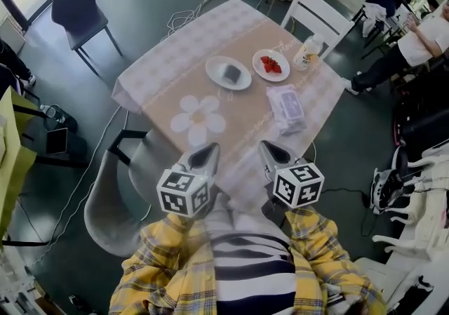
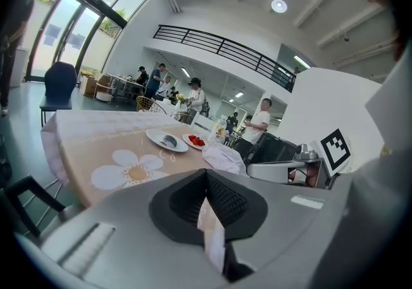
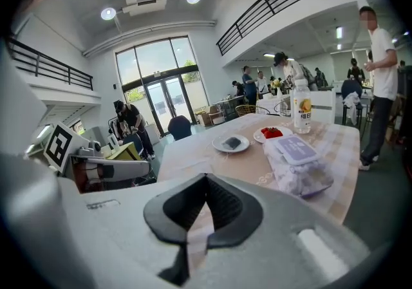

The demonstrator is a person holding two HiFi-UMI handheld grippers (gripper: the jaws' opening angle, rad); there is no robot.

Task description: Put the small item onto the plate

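One small dark item [image 1: 231,73] is seen lying in the middle of a white plate [image 1: 214,68] on the table [image 1: 168,68], which is covered by a pale checked cloth with a beige runner. Just to the right of it, a second white plate [image 1: 270,77] is set, apart from the first, and red strawberries [image 1: 271,64] are held on it. A bottle with a white cap [image 1: 307,52] is stood just beyond that second plate, near the table's far corner. A soft pack of wipes [image 1: 286,108] is laid nearer the person, on the right side of the runner, and a white flower print [image 1: 198,119] is seen on the runner to its left.

Well short of the plates, the left gripper [image 1: 208,151] and the right gripper [image 1: 269,152] are held side by side over the near table edge, close to the person's chest. Each gripper's jaws are pressed together, with nothing pinched between them.
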